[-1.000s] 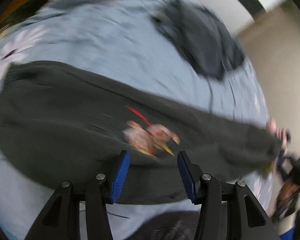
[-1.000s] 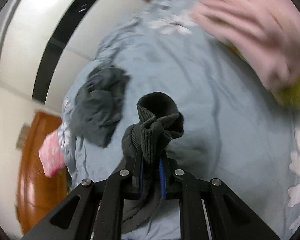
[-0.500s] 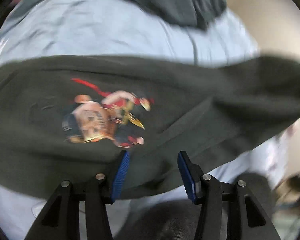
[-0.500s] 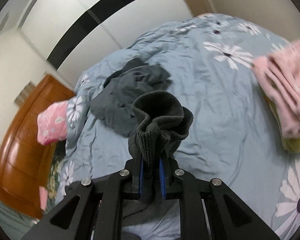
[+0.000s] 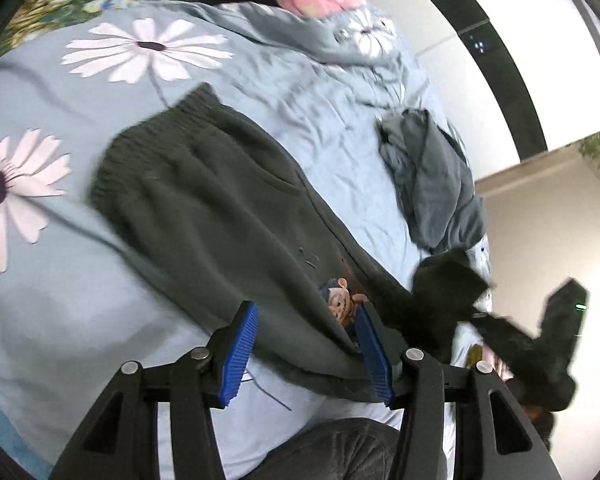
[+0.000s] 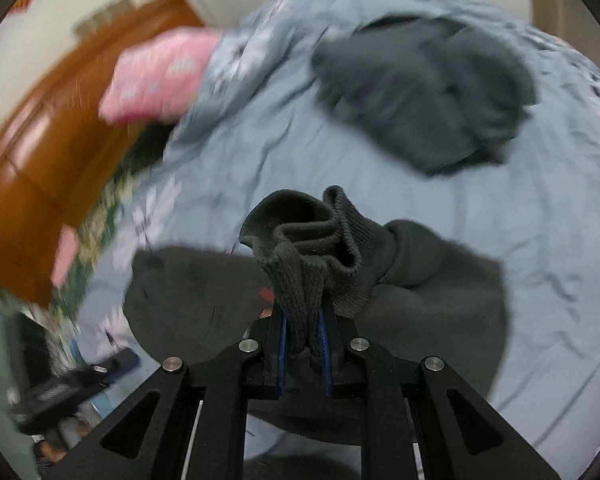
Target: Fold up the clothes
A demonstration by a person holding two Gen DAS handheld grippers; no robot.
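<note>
A dark green sweatshirt [image 5: 220,216] with a cartoon print [image 5: 340,300] lies spread on the blue flowered bed cover [image 5: 60,320]. My left gripper [image 5: 304,348] is open, with the garment's near edge lying between its blue pads. My right gripper [image 6: 302,332] is shut on the sweatshirt's ribbed cuff [image 6: 312,248], and the sleeve is folded over the body [image 6: 420,300]. The right gripper also shows blurred at the right of the left wrist view [image 5: 460,312].
A crumpled grey garment [image 5: 432,184] lies farther back on the bed; it also shows in the right wrist view [image 6: 424,92]. A pink pillow [image 6: 160,76] sits by the wooden headboard [image 6: 40,152]. White wall with a black stripe [image 5: 500,52] behind.
My right gripper has carried the cuff down and across over the sweatshirt's body. The left view has swung, and the sweatshirt now lies stretched out diagonally. The left gripper stays open.
</note>
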